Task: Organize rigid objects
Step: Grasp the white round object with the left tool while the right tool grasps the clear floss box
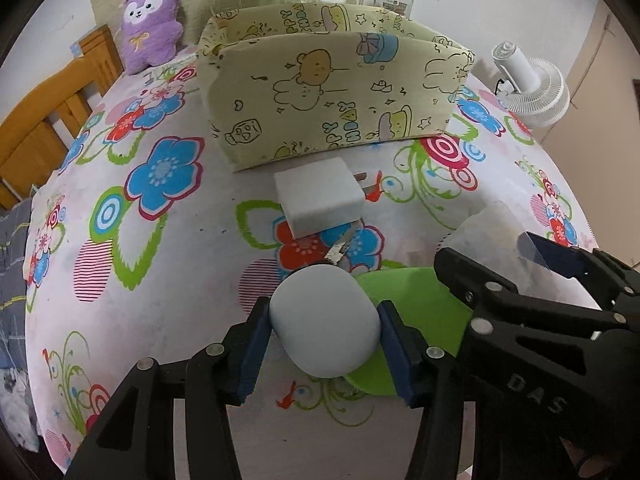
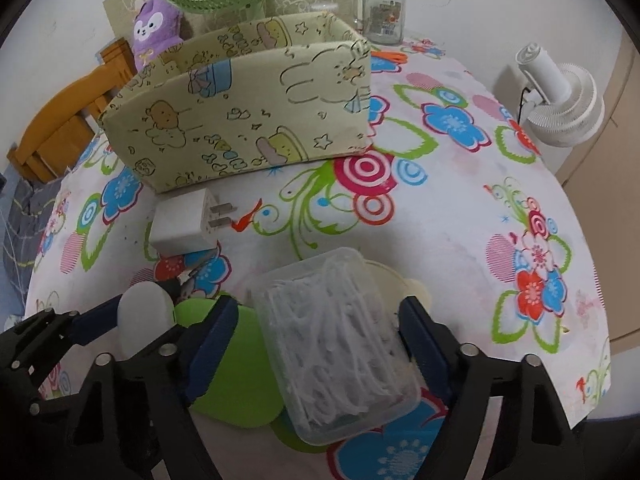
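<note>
On the bench, near edge: both tongs work side by side.
Left tongs (image 1: 325, 343): pads pressed on a pale rounded object (image 1: 324, 322), over a green lid (image 1: 416, 304).
Right tongs (image 2: 316, 350): jaws astride a clear plastic box (image 2: 336, 340) of white picks; the left pad stands clear of its wall.
Beyond: white charger (image 2: 184, 222), then the patterned fabric bin (image 2: 240, 120).

Both wrist views close, angled steeply down, facing fabric box (image 1: 332, 92), sharing floral tablecloth (image 2: 440, 220)
</note>
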`<state>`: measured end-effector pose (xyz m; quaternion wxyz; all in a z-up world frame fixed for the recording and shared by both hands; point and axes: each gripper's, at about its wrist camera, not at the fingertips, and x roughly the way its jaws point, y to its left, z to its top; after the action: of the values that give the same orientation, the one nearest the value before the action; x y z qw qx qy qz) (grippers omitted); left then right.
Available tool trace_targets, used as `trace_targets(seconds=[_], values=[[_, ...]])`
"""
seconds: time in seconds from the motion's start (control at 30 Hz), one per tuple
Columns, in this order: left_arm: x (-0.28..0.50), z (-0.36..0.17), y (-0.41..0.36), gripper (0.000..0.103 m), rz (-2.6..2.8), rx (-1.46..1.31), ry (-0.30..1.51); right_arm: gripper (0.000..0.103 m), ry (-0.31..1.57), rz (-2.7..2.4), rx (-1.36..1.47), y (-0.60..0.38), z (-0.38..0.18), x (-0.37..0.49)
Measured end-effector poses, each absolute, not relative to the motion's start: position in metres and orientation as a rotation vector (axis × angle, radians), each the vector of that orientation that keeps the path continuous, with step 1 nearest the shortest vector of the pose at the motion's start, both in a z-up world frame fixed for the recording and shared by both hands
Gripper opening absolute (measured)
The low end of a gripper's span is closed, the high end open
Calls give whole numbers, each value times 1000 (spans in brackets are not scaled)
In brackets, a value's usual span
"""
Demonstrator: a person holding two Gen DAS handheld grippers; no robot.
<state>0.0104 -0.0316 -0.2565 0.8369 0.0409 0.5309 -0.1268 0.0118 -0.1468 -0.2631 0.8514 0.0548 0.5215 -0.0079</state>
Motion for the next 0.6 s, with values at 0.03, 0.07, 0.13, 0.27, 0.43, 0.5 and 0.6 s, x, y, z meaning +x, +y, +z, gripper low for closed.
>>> trace_targets(seconds=[0.03,0.07,0.13,0.27,0.43,0.5,0.6], values=[[10,-257,-31,55,-269,83,1124,79,1100,-22,121,-147,-264,12],[11,-257,-30,55,-270,80,1124,74,1105,-28,130,-147,-266,13],[11,-257,-30,55,-272,77,1125,66,1087,-53,128,-147,-266,12],[14,-256,-28,55,-275,59,1138,63,1080,-62,139,-149,-265,15],[19,-247,-26,55,-275,48,1123,63,1056,-72,132,-146,-254,20],[21,-243,-25,55,-280,44,1117,63,1040,-75,123,-145,-247,22],[24,-234,-24,55,-292,32,1106,63,1022,-80,121,-146,-236,24]])
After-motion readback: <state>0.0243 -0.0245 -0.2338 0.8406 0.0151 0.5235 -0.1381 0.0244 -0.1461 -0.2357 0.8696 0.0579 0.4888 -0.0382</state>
